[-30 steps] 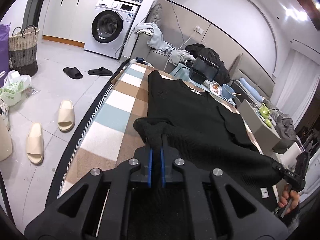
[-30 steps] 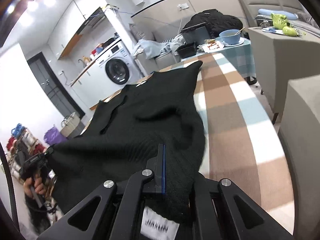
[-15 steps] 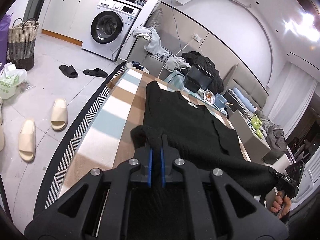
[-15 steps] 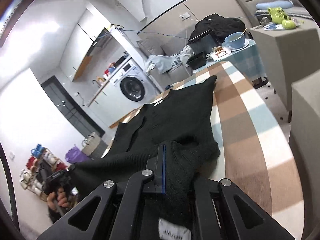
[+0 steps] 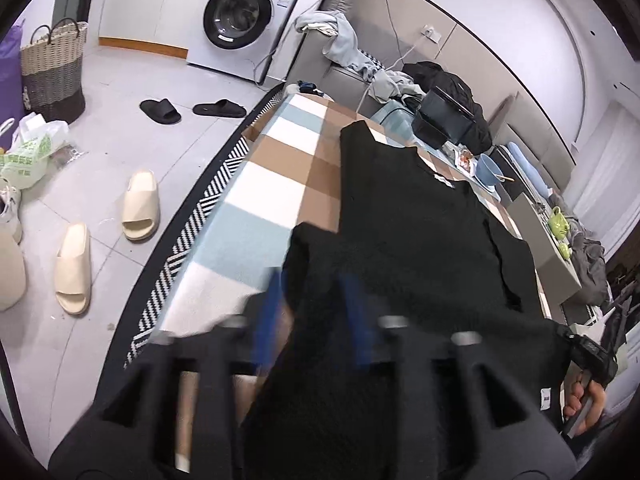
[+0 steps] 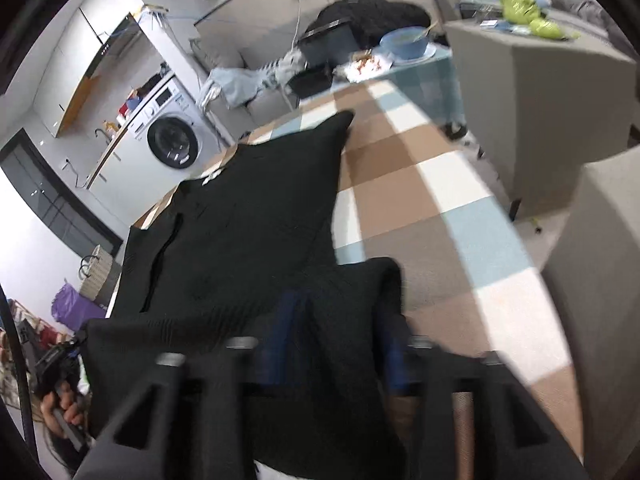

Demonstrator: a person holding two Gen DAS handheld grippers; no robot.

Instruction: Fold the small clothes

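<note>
Now both sets of jaws have just been opening. Left gripper (image 5: 312, 316) and right gripper (image 6: 338, 344) stand spread, the black top's (image 5: 416, 224) hem loose between the pads, unpinched. Top lies lengthwise along the checked table (image 5: 280, 168), hem overhanging the near edge. Risk: released hem may slide off under its own weight. Room: washing machine (image 5: 240, 16), slippers (image 5: 142, 206) on the floor.

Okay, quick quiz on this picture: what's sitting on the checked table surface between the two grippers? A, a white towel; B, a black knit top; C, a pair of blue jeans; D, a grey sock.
B: a black knit top lies spread along the checked table, its near hem between the open left gripper and right gripper.
</note>
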